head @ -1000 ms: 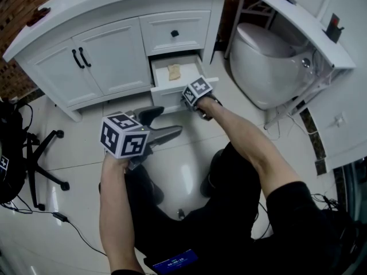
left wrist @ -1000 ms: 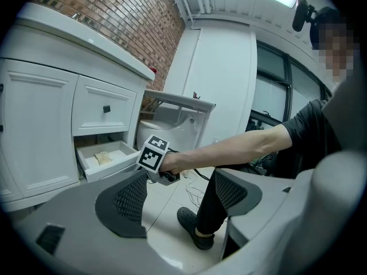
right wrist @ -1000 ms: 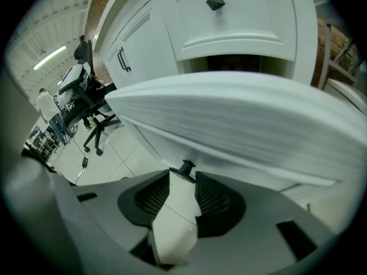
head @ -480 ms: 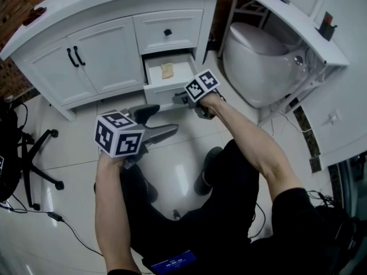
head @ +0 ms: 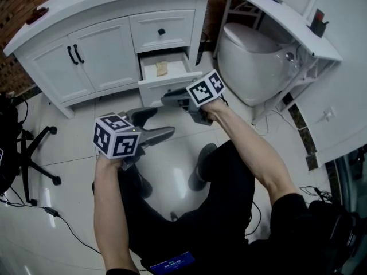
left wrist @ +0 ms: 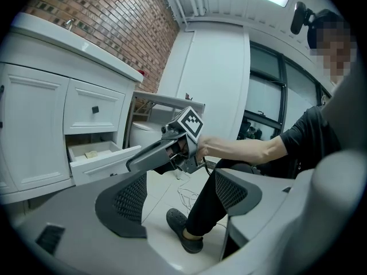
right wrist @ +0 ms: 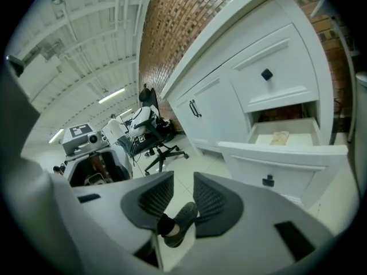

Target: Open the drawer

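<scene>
The lower drawer (head: 152, 90) of the white vanity stands pulled out, with a small tan object (head: 162, 68) lying inside. My right gripper (head: 169, 100) hovers just in front of the drawer front, apart from it and pointing left. Its jaws have just been closing; a narrow gap remains with nothing between them (right wrist: 183, 196). The drawer front (right wrist: 275, 171) and its black knob (right wrist: 268, 180) lie off to the right of those jaws. My left gripper (head: 159, 123) hangs lower over the floor, open wide and empty (left wrist: 178, 199), facing the right gripper (left wrist: 133, 164).
The shut upper drawer (head: 161, 32) sits above the open one; two cabinet doors (head: 74, 55) are to its left. A toilet (head: 252, 62) stands at right under a white shelf (head: 287, 16). An office chair base (head: 34, 153) and a floor cable (head: 63, 222) are at left.
My right gripper has left the drawer front, risen, turned to point left, and its jaws have narrowed. The drawer stays open. My left gripper shifted slightly.
</scene>
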Demonstrator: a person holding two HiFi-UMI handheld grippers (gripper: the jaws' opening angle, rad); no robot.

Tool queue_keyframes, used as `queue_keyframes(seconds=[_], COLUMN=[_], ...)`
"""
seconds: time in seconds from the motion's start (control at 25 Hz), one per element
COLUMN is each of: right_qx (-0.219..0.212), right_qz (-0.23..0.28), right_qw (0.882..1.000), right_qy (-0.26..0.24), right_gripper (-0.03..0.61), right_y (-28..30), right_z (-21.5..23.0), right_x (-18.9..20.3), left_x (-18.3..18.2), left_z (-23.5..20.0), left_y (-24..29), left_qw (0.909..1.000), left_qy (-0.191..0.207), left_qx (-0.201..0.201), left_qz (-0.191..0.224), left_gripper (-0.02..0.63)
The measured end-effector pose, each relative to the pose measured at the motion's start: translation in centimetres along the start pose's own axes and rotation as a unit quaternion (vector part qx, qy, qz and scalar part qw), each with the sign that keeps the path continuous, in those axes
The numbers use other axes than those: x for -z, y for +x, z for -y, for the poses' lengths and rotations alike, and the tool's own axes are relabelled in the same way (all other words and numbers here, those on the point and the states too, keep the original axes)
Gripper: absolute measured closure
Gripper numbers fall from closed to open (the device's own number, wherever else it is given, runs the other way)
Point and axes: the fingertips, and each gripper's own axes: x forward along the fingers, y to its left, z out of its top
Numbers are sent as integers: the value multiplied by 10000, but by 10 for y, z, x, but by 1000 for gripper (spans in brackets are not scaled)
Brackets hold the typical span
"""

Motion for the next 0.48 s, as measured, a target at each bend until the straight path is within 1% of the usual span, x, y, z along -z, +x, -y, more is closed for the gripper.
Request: queue_keyframes(seconds=[0.24,0.4,0.48], right_qx=[-79,-84,-86], right_qz=[166,151,101], right_qw=[9998,9999,9999], right_qy=[-57,2,-37], right_gripper=[463,463,463], right_y=[-17,-15,-15], right_z=[-17,-16,-14], right_x=[5,10,10], left_x=[8,10,7], left_z=[19,14,14], left_y=[3,3,4], left_qw=[9999,9999,9999], left_qy=[60,-115,-118], left_qx=[98,72,89], left_qz=[-42,27,60], left_gripper=[239,239,239])
